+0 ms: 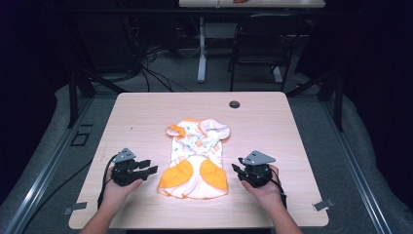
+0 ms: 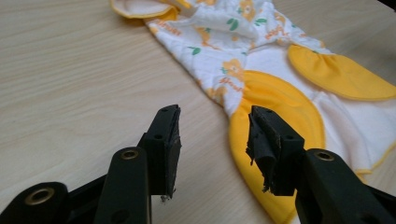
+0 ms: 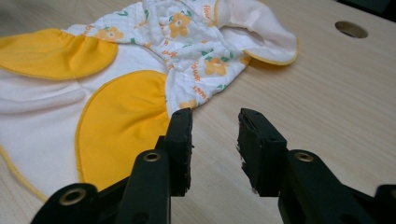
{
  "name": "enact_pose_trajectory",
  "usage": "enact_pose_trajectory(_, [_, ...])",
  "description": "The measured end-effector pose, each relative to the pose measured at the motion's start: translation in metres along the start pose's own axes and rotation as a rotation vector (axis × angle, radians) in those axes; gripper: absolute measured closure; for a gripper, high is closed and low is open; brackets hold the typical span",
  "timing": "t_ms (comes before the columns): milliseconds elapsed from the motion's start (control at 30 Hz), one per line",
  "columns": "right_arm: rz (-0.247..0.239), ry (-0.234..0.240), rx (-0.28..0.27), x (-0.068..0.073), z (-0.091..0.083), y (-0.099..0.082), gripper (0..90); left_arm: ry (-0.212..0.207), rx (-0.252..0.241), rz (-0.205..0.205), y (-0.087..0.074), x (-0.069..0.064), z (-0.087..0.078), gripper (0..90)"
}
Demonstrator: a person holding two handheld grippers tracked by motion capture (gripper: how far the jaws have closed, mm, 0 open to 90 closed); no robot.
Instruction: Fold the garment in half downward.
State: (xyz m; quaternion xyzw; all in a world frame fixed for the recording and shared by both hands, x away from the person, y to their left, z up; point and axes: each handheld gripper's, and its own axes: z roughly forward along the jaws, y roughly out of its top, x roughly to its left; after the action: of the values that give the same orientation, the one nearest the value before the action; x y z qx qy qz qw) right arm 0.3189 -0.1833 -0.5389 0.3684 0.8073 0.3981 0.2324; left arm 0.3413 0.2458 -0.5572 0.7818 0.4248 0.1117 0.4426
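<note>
Inspection finds the baby garment (image 1: 197, 158) lying flat at the middle of the worktop (image 1: 146, 112), collar end away from you, its two orange patches toward your edge. The cable hole (image 1: 234, 104) sits beyond the garment, well apart from it.

Your left tongs (image 1: 151, 169) rest just beside the garment's near left corner, jaws parted and holding nothing; in the left gripper view (image 2: 215, 142) one jaw stands over the orange patch (image 2: 280, 100) and the other over bare wood. Your right tongs (image 1: 237, 168) rest just beside the garment's right edge, likewise parted and empty (image 3: 215, 140).

Judgement: you are at the approach stage, with no cloth taken. The next move calls for lowering each pair onto the hem nearest it and closing on a single layer before lifting or folding.
</note>
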Motion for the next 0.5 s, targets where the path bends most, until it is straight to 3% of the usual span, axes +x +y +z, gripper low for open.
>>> enact_pose_trajectory(67, [0.023, 0.014, 0.012, -0.003, 0.003, -0.002, 66.0, 0.027, 0.011, 0.021, -0.002, 0.003, 0.003, 54.3])
enact_pose_trajectory(233, [0.044, 0.012, 0.047, -0.008, 0.010, -0.007, 68.7, 0.037, 0.014, 0.041, -0.003, 0.003, 0.007, 56.4])
enact_pose_trajectory(333, [0.068, 0.018, 0.034, -0.008, 0.012, -0.008, 69.2, 0.028, 0.010, 0.048, -0.003, -0.001, 0.011, 57.8])
enact_pose_trajectory(433, [0.061, 0.046, 0.025, -0.003, 0.015, -0.006, 69.6, 0.040, 0.023, 0.111, -0.001, -0.011, 0.016, 60.0])
enact_pose_trajectory(500, [0.035, 0.061, 0.029, 0.003, 0.018, -0.003, 70.9, 0.024, 0.025, 0.154, 0.001, -0.019, 0.020, 62.4])
